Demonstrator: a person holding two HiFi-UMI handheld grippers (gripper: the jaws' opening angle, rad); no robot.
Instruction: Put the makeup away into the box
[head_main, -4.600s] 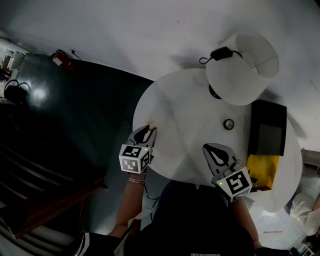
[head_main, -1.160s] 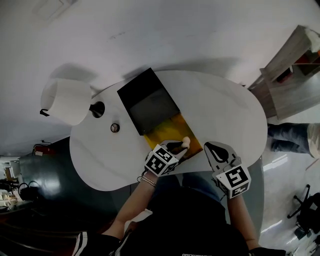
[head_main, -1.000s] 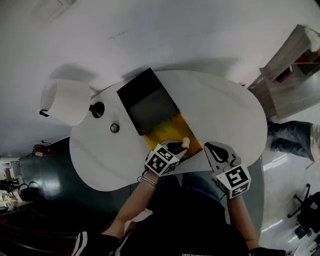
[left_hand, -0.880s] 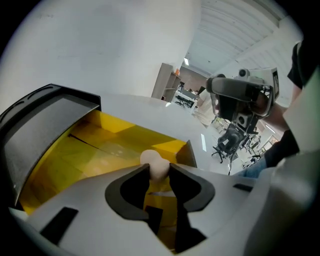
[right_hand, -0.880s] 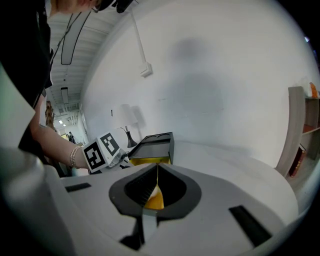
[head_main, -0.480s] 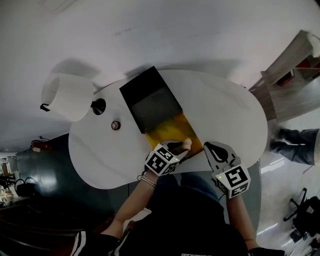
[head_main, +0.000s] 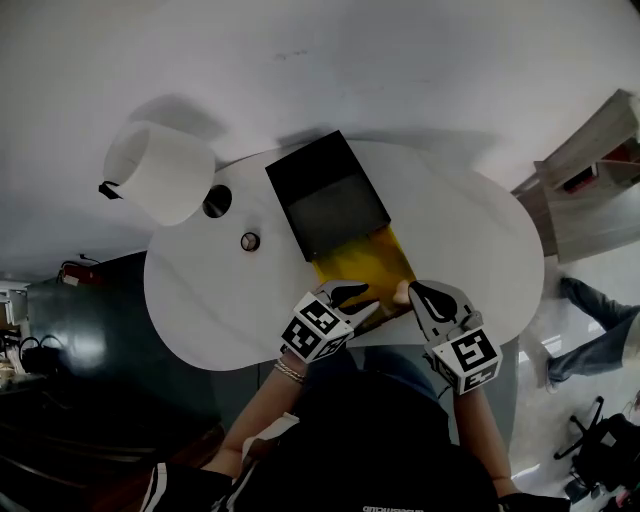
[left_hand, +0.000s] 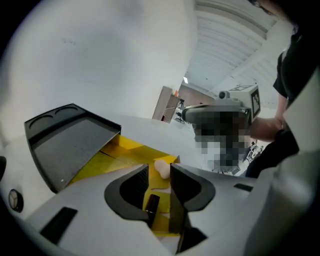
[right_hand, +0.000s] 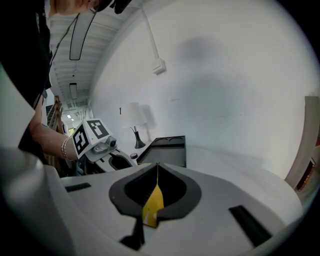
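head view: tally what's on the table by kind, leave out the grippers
lamp: 1
box with black lid: 1
beige sponge: 1
small round item: 1
total: 4

In the head view the box's (head_main: 360, 262) near end lies under the left gripper (head_main: 352, 297) and right gripper (head_main: 420, 292), with only a bit of sponge (head_main: 401, 293) showing between them. In the left gripper view a dark stick (left_hand: 151, 205) between the jaws is half covered, and the small round thing (head_main: 250, 241) beside the box is too small to name. The right gripper view shows the box only as a yellow sliver.
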